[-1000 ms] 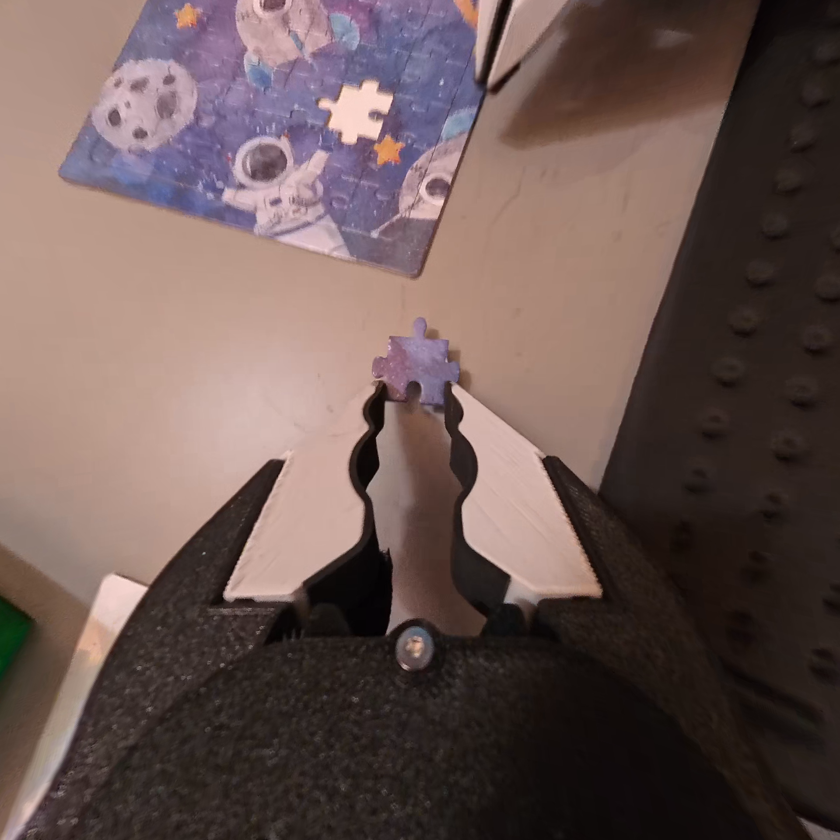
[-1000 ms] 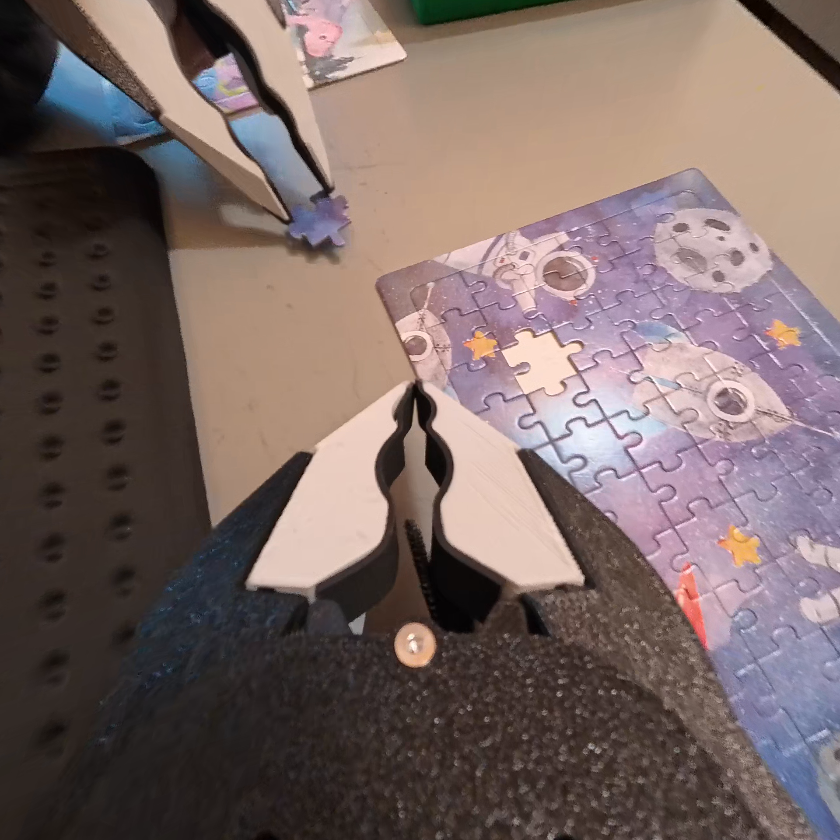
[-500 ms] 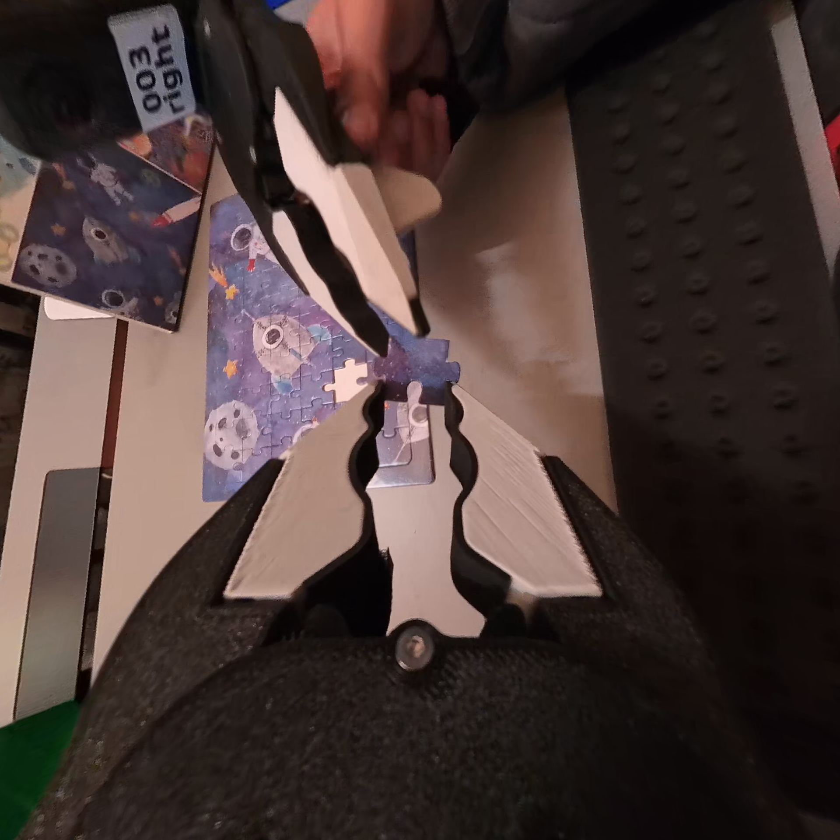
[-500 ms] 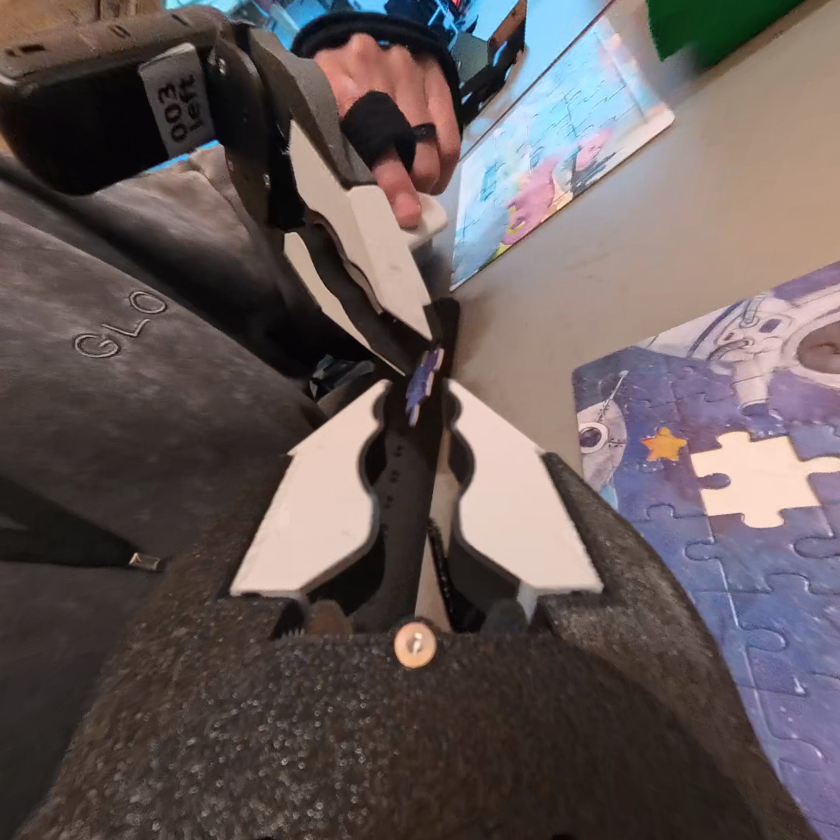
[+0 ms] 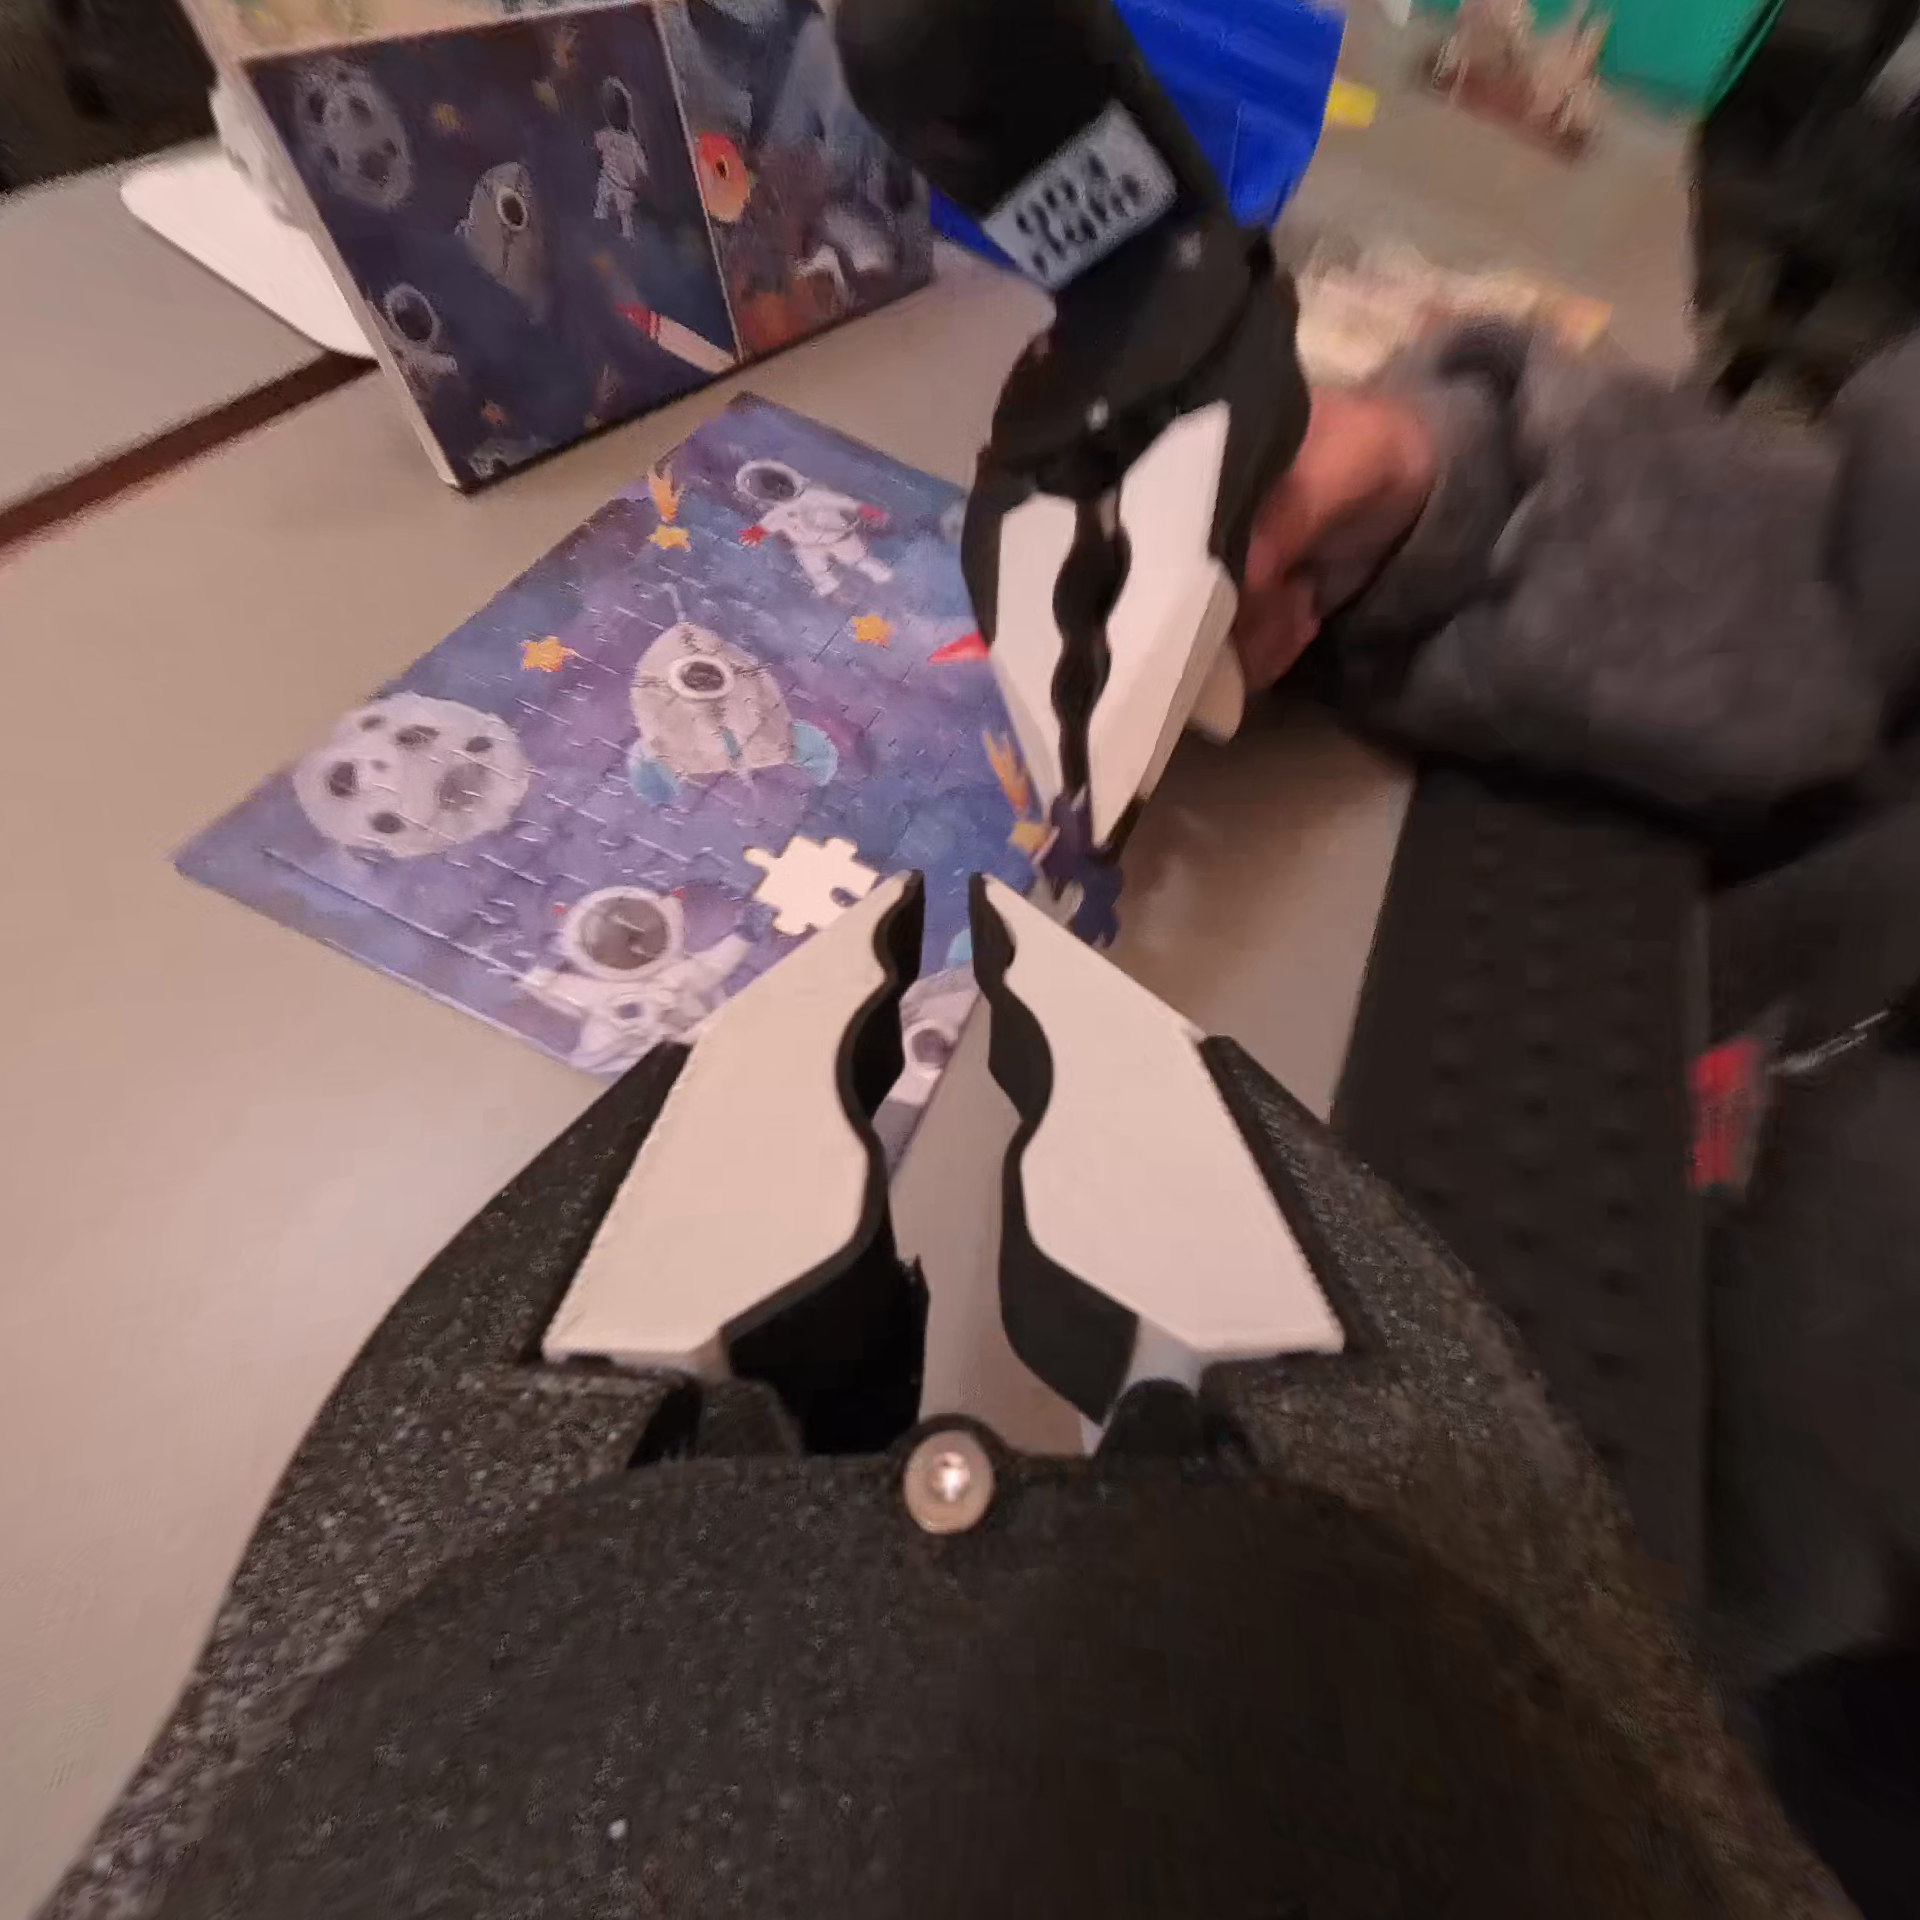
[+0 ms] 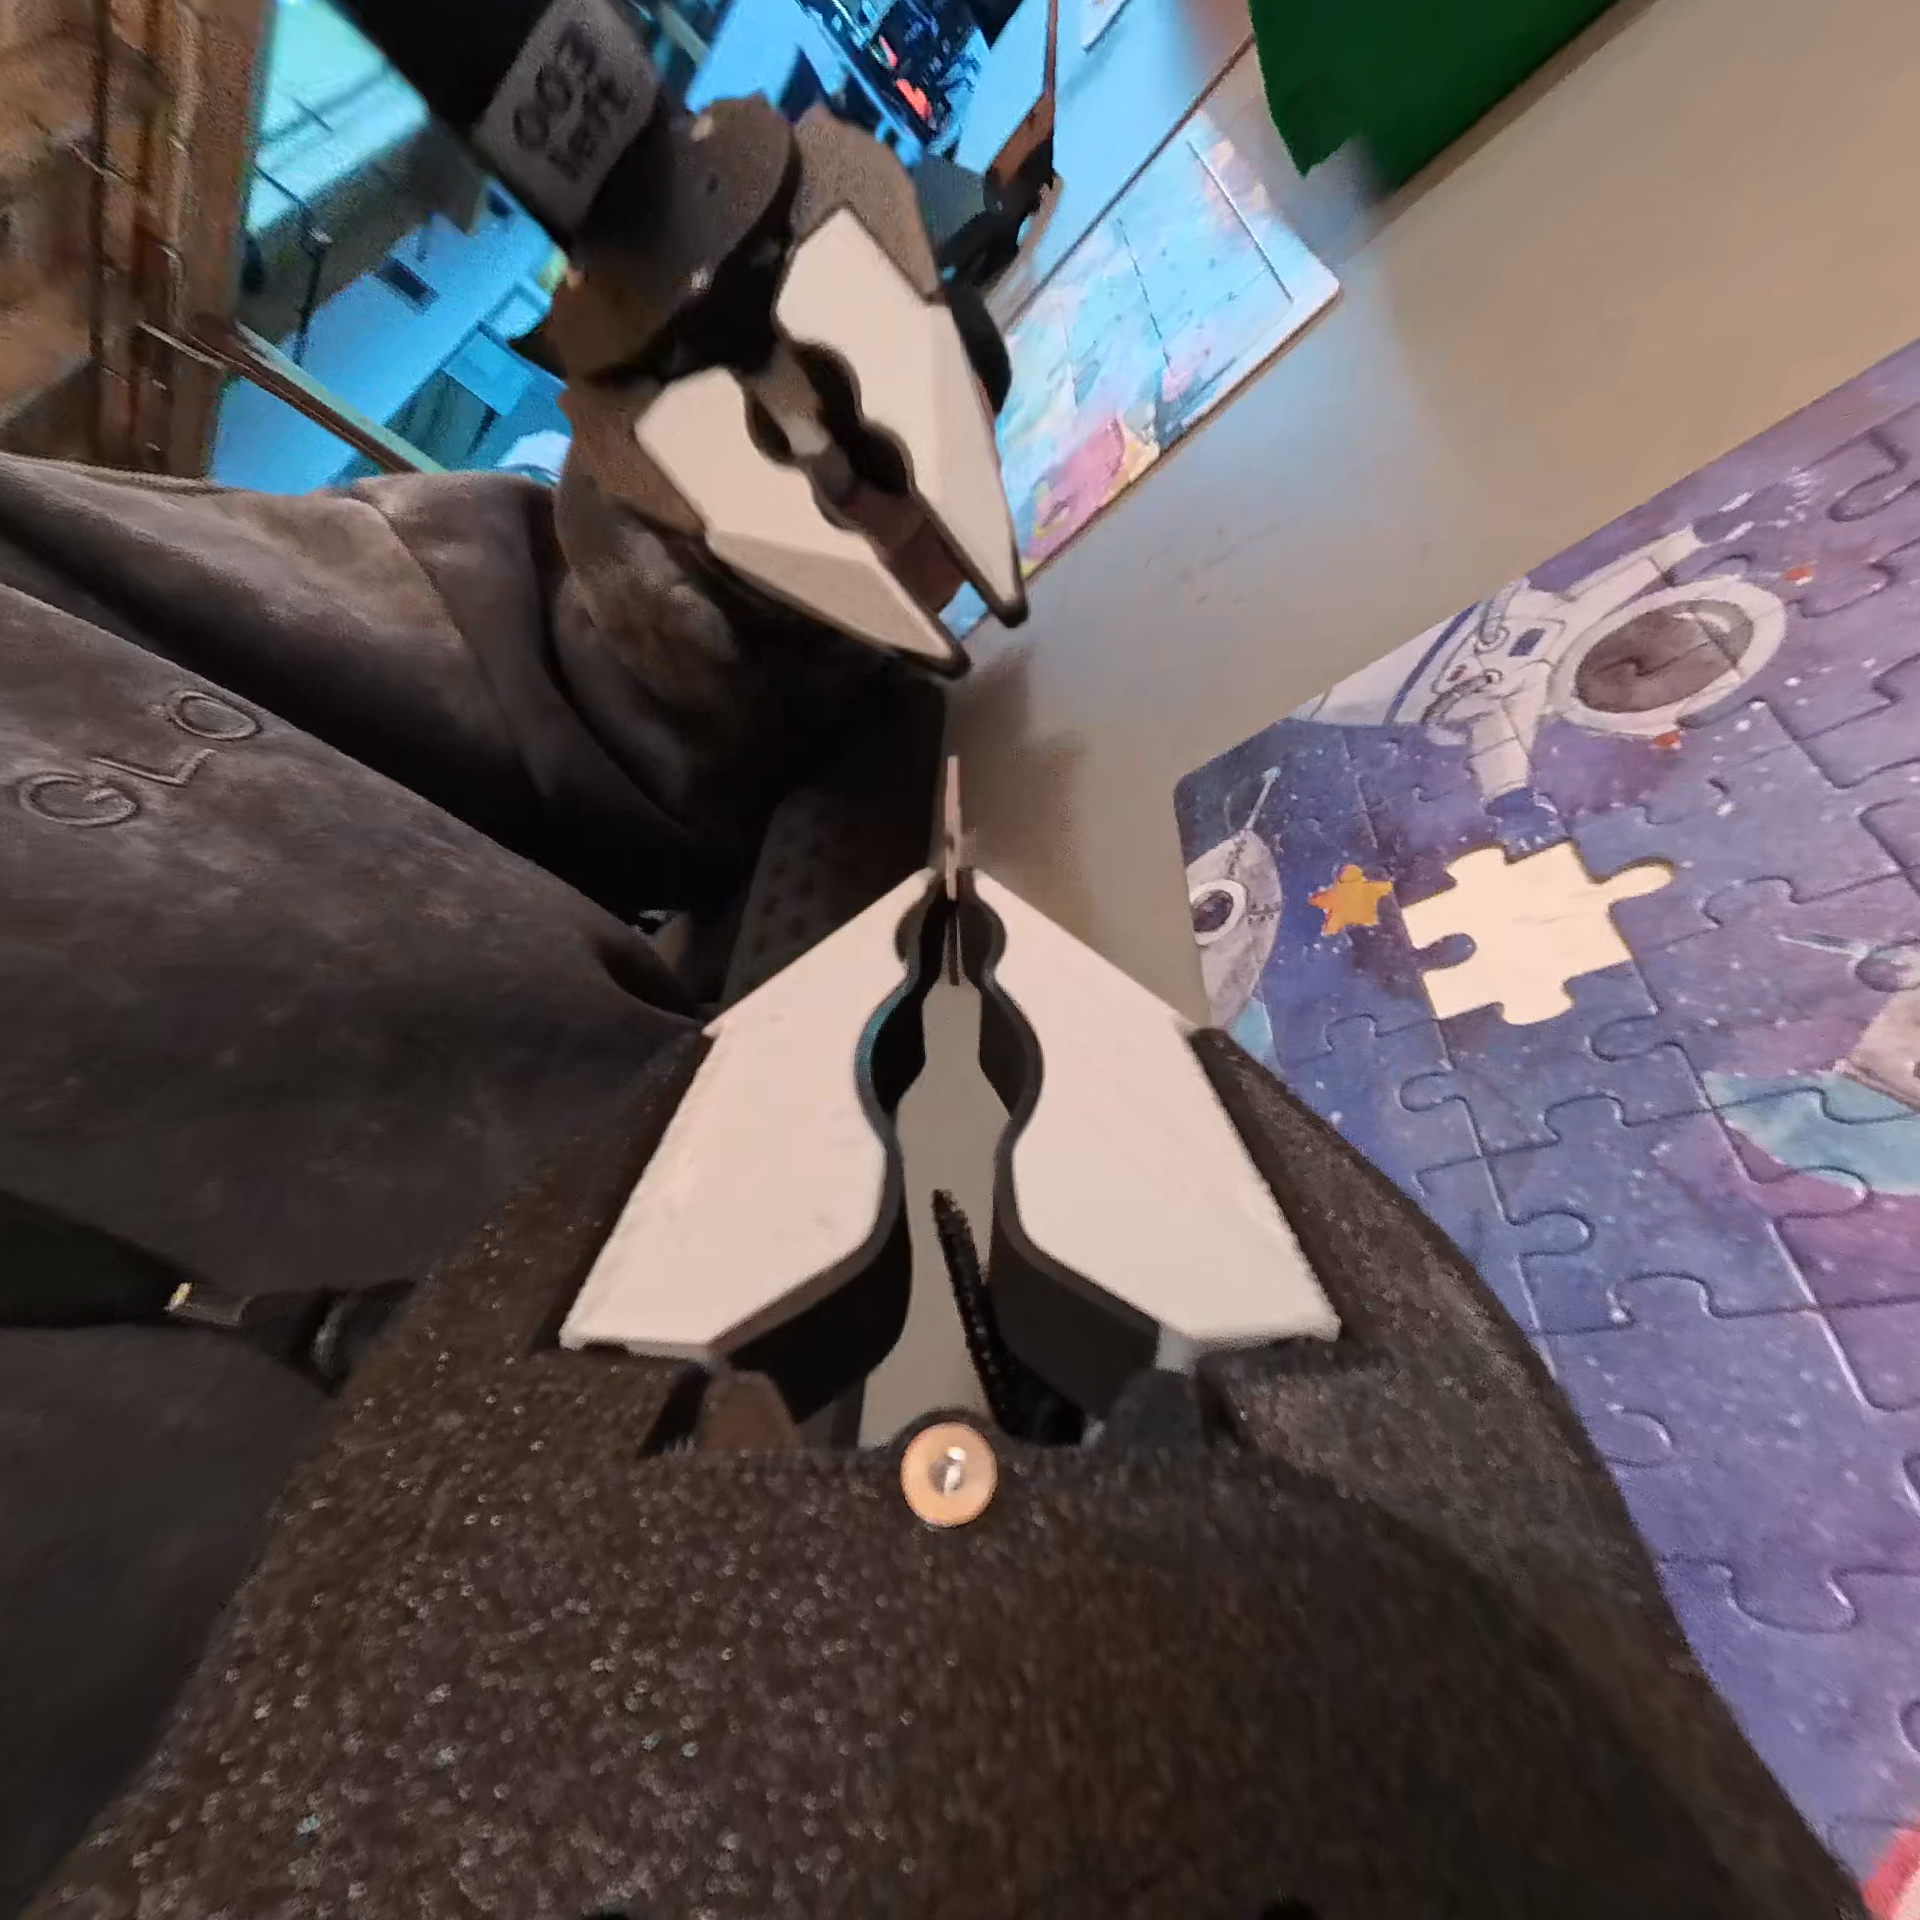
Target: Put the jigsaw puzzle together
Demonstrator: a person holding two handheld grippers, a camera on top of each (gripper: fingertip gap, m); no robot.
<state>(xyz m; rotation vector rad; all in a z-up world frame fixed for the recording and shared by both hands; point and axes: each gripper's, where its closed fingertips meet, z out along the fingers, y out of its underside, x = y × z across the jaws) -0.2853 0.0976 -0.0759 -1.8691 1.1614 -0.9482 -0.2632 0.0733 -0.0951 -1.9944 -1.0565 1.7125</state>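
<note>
The space-themed jigsaw puzzle (image 5: 623, 727) lies flat on the beige table, with one piece-shaped white gap (image 5: 810, 883). My right gripper (image 6: 951, 883) is shut on the loose purple puzzle piece (image 6: 951, 821), seen edge-on and held in the air off the puzzle's near corner. In the left wrist view the right gripper (image 5: 1091, 821) points down with the piece (image 5: 1081, 873) hanging from its tips, just right of the gap. My left gripper (image 5: 943, 883) is slightly open and empty, a short way from the piece. It also shows in the right wrist view (image 6: 987, 634). The puzzle (image 6: 1662, 1143) and gap (image 6: 1527, 935) lie to the right.
The puzzle's box (image 5: 520, 260) stands behind the puzzle. A black dimpled mat (image 5: 1507, 1039) borders the table on the right. A person's grey sleeve (image 6: 260, 831) is close by. Another colourful puzzle (image 6: 1143, 312) and a green box (image 6: 1403, 83) lie farther off. One gripper's finger ends stand about 4 centimeters off the other's.
The piece passed from my left gripper to my right. The left let go and drew back; the right closed on the piece and holds it near the puzzle's corner.
</note>
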